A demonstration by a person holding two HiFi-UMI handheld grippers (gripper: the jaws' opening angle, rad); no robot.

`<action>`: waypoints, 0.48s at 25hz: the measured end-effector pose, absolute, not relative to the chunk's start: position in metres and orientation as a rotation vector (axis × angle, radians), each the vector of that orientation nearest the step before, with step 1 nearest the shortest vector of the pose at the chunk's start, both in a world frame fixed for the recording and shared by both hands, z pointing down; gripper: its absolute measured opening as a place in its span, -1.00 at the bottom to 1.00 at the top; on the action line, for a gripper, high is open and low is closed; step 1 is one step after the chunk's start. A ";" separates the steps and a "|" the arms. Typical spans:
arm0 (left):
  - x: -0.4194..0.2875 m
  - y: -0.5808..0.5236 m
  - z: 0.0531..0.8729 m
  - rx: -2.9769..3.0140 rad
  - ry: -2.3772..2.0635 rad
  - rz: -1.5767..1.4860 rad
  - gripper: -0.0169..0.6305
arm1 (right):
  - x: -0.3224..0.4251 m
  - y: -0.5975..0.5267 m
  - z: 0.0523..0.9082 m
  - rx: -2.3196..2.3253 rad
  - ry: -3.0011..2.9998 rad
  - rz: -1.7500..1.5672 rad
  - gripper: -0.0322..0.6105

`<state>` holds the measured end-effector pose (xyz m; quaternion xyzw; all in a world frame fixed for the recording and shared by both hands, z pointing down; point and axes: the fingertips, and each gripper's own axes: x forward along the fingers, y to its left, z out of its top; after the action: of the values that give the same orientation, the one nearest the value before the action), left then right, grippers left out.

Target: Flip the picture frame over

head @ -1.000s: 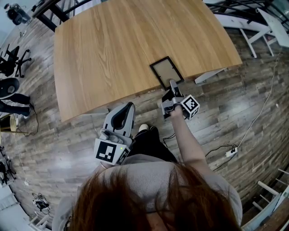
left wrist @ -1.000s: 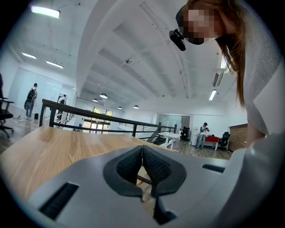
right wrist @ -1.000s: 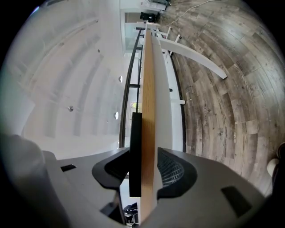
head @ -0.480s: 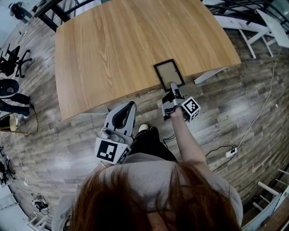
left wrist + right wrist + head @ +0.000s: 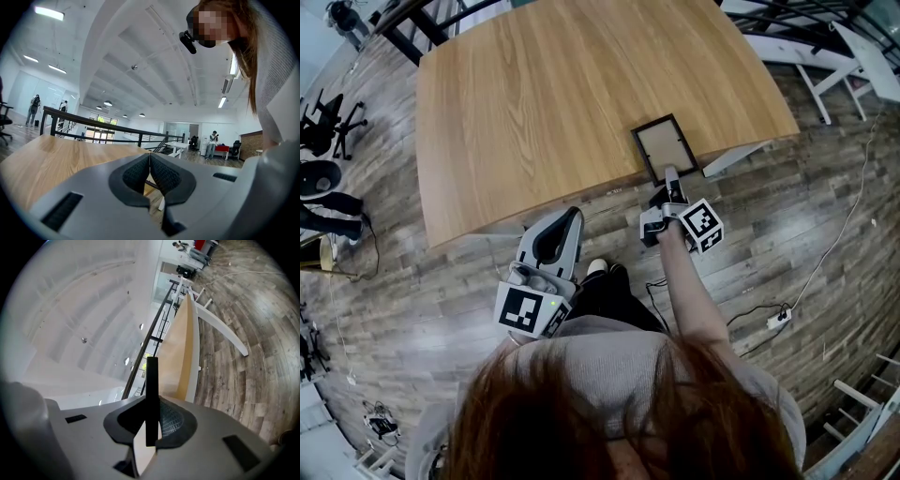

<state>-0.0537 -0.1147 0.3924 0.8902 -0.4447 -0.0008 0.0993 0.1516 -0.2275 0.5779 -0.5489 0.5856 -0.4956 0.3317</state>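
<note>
A large light oak-wood surface (image 5: 553, 103) with a rounded edge stands on a grey-brown plank floor (image 5: 825, 234). At the left edge of the head view sits a black wheeled office chair (image 5: 326, 124). At the upper right there is a white-painted metal frame (image 5: 811, 52). A thin pale cable runs over the planks to a white power strip (image 5: 778, 316). Beyond the surface a black metal railing (image 5: 89, 122) crosses the hall. Above it is a white ribbed ceiling (image 5: 140, 61) with long bright strip lights (image 5: 48, 13) and round lamps (image 5: 108, 103). Glazed doors (image 5: 100, 136) glow behind the railing, and a red-brown brick wall (image 5: 252, 145) closes the far right.
</note>
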 end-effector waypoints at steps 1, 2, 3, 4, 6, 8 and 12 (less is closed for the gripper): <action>-0.054 -0.115 0.392 2.630 -1.319 0.002 -0.92 | 0.156 -0.229 0.573 -1.468 1.543 -1.264 -0.68; -0.055 -0.115 0.392 2.629 -1.323 0.003 -0.92 | 0.160 -0.231 0.568 -1.510 1.570 -1.221 -0.68; -0.056 -0.115 0.392 2.629 -1.327 0.003 -0.92 | 0.164 -0.232 0.562 -1.566 1.614 -1.164 -0.68; -0.056 -0.114 0.392 2.630 -1.330 0.005 -0.92 | 0.168 -0.233 0.555 -1.632 1.675 -1.092 -0.68; -0.057 -0.113 0.392 2.630 -1.334 0.017 -0.92 | 0.172 -0.236 0.541 -1.789 1.844 -0.904 -0.68; -0.058 -0.113 0.393 2.622 -1.336 0.023 -0.92 | 0.172 -0.240 0.526 -2.001 2.093 -0.613 -0.68; -0.061 -0.115 0.390 2.624 -1.348 -0.017 -0.92 | 0.143 -0.249 0.502 -2.281 2.601 0.186 -0.68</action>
<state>-0.0608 -0.1154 0.3902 0.8854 -0.4548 -0.0059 0.0955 0.1431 -0.2486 0.5025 -0.6498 0.7410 0.0530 -0.1606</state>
